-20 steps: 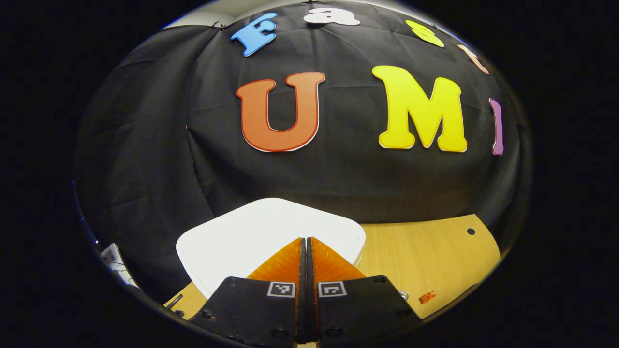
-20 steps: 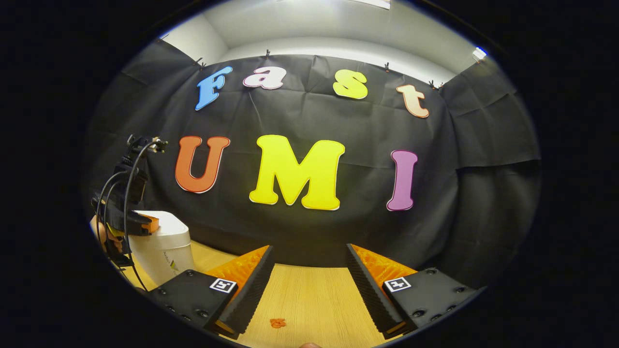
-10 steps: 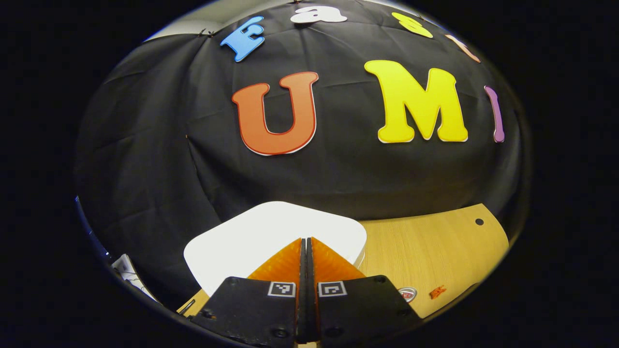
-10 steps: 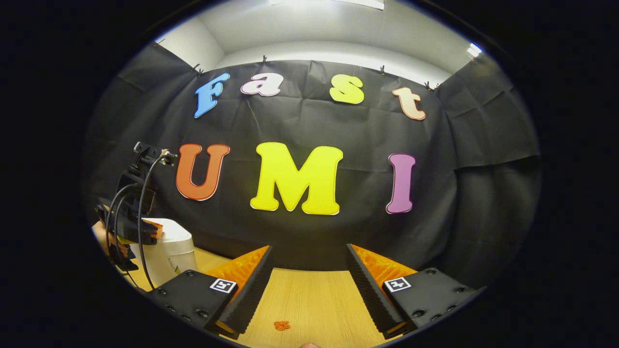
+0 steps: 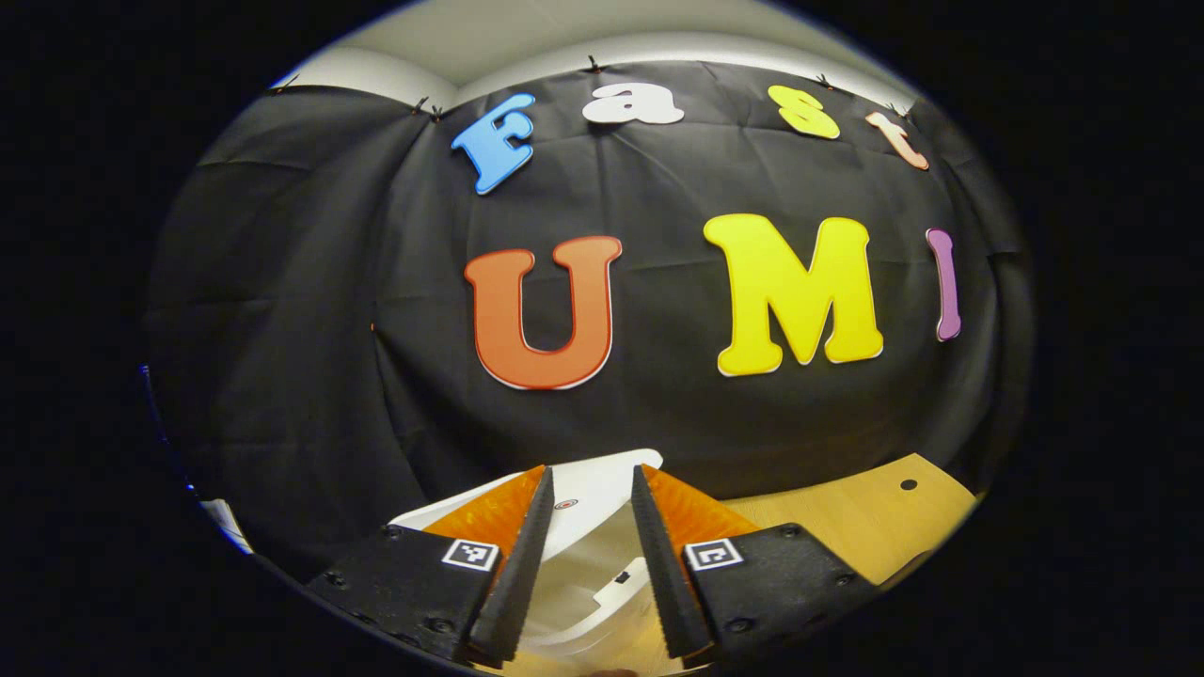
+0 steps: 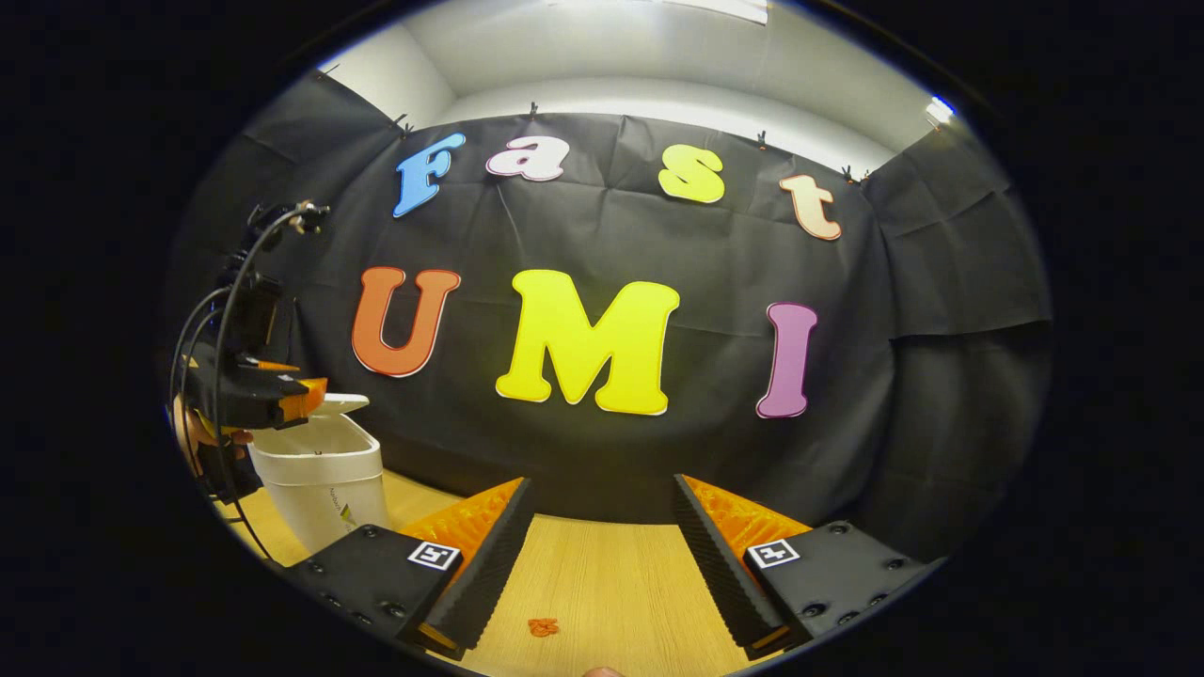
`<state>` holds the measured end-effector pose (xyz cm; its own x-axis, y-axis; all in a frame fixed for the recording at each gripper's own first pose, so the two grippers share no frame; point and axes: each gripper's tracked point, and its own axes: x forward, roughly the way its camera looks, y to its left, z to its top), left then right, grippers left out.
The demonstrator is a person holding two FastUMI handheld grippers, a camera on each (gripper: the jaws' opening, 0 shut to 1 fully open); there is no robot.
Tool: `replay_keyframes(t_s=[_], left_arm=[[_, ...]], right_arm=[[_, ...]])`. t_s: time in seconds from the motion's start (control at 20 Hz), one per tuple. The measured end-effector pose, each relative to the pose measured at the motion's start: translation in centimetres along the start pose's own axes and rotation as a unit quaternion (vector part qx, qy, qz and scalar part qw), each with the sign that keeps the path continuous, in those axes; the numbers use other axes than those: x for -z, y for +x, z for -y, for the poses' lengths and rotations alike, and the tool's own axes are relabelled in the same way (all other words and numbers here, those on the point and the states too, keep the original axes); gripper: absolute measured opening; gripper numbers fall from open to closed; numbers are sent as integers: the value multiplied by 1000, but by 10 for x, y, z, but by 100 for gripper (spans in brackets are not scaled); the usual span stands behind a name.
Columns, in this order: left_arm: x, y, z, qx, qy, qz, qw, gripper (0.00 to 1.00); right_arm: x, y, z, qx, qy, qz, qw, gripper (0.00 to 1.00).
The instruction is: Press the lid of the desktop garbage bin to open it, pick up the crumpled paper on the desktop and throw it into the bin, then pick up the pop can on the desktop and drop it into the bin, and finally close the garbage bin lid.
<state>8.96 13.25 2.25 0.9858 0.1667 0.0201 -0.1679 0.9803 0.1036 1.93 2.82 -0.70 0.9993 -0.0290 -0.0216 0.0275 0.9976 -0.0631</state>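
The white desktop bin stands at the far left of the right gripper view with its lid tipped up at the back. My left gripper hovers just above the bin's mouth there, held by a hand. In the left gripper view the left gripper is open, and between its fingers I see the raised lid and the bin's open inside. My right gripper stands open over the wooden table, holding nothing.
A small orange scrap lies on the table below the right gripper. The table top reaches right of the bin and has a small dark hole near its edge. Black cloth backs the table.
The left gripper was shut with its tips on the closed lid; it has lifted and opened. The lid has sprung up. The right gripper has barely moved.
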Motion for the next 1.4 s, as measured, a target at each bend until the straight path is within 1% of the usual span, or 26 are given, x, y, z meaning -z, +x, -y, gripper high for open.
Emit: replay_keyframes(t_s=[0.1, 0.15, 0.2, 0.25, 0.5, 0.7, 0.85, 1.0, 1.1, 1.25, 1.3, 1.4], left_arm=[[-12, -7, 4, 8, 5, 18, 1000, 89], [-16, -9, 6, 11, 5, 23, 1000, 85], [-19, -11, 8, 14, 5, 27, 1000, 94], [-20, -12, 8, 15, 4, 29, 999, 97], [-24, -23, 9, 15, 1, 31, 999, 98], [-27, -35, 13, 22, -7, 32, 999, 98], [-26, -49, 15, 25, -11, 29, 999, 98], [-23, -63, 17, 31, -11, 26, 999, 98], [-22, -68, 16, 31, -18, 25, 999, 98], [-17, -73, 13, 27, -24, 18, 999, 98], [-16, -74, 13, 27, -25, 14, 999, 98], [-14, -76, 10, 25, -26, 11, 999, 98]], right_arm=[[-1, 0, -3, -1, 2, 0, 1000, 94], [-2, -1, -4, -3, 2, 0, 1000, 94], [-2, -1, -7, -6, 0, 1, 1000, 94], [-2, -2, -8, -7, -3, 2, 1000, 94], [-2, -3, -12, -11, -9, 5, 1000, 95], [5, 2, -13, -13, -10, -5, 1000, 94], [22, 10, -20, -23, -8, -29, 999, 95], [55, 26, -31, -36, -12, -74, 997, 95], [87, 38, -43, -53, -26, -116, 991, 95], [136, 56, -57, -72, -52, -178, 980, 95], [156, 60, -62, -78, -59, -204, 974, 95], [195, 64, -67, -84, -69, -266, 958, 95]])
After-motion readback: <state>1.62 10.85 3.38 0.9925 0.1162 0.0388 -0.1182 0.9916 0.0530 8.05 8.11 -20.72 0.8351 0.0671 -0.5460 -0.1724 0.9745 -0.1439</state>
